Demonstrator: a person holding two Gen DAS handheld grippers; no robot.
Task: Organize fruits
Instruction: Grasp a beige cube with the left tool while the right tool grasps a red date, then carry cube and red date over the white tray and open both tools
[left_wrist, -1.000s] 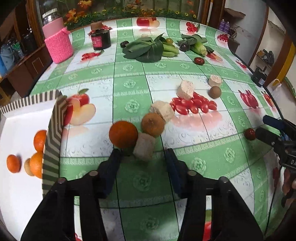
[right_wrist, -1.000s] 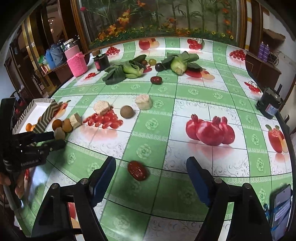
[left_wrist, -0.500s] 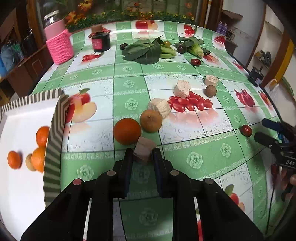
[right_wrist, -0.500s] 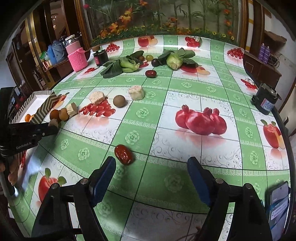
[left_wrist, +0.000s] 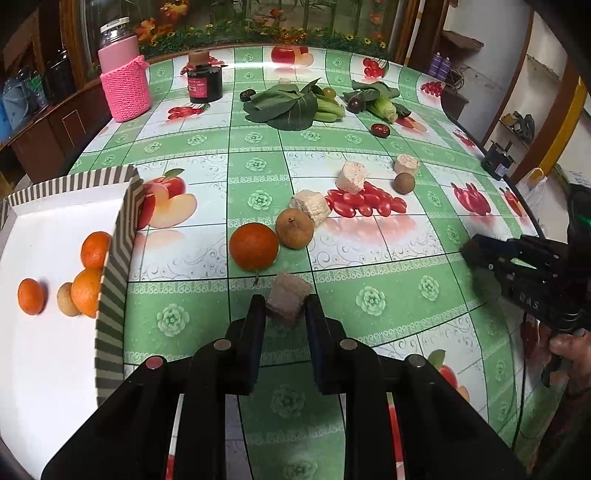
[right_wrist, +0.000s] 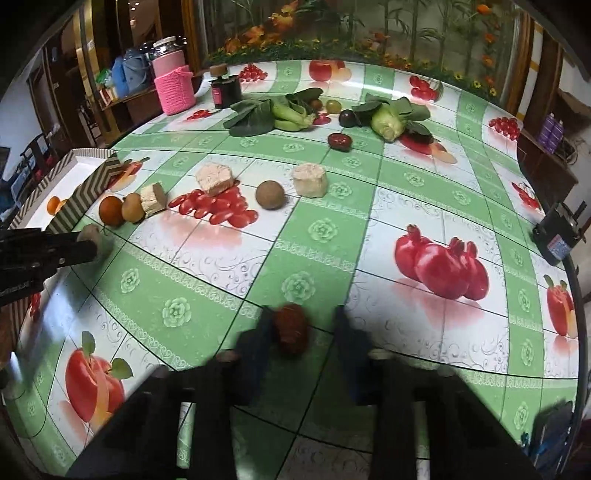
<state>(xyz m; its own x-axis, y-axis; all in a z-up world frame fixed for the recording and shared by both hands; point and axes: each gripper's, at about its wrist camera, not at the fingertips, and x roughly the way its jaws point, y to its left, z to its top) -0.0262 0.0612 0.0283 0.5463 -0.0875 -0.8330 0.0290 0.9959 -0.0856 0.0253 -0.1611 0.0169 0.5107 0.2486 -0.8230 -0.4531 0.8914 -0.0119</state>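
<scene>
My left gripper is shut on a pale tan chunk, held just above the cloth in front of an orange and a brown fruit. The white tray with a striped rim lies to its left, holding oranges. In the right wrist view a red date lies between the jaws of my right gripper. These jaws are closing, blurred; the left pad is at the date and the right pad stands a gap away. The right gripper also shows at the table's right side.
More pale chunks, a round brown fruit and a second red date lie mid-table. Leafy greens, a dark jar and a pink knitted jar stand at the back. A black device sits at the right edge.
My left gripper closed on the tan chunk and raised it slightly. My right gripper shifted over the red date and its jaws narrowed around it.
</scene>
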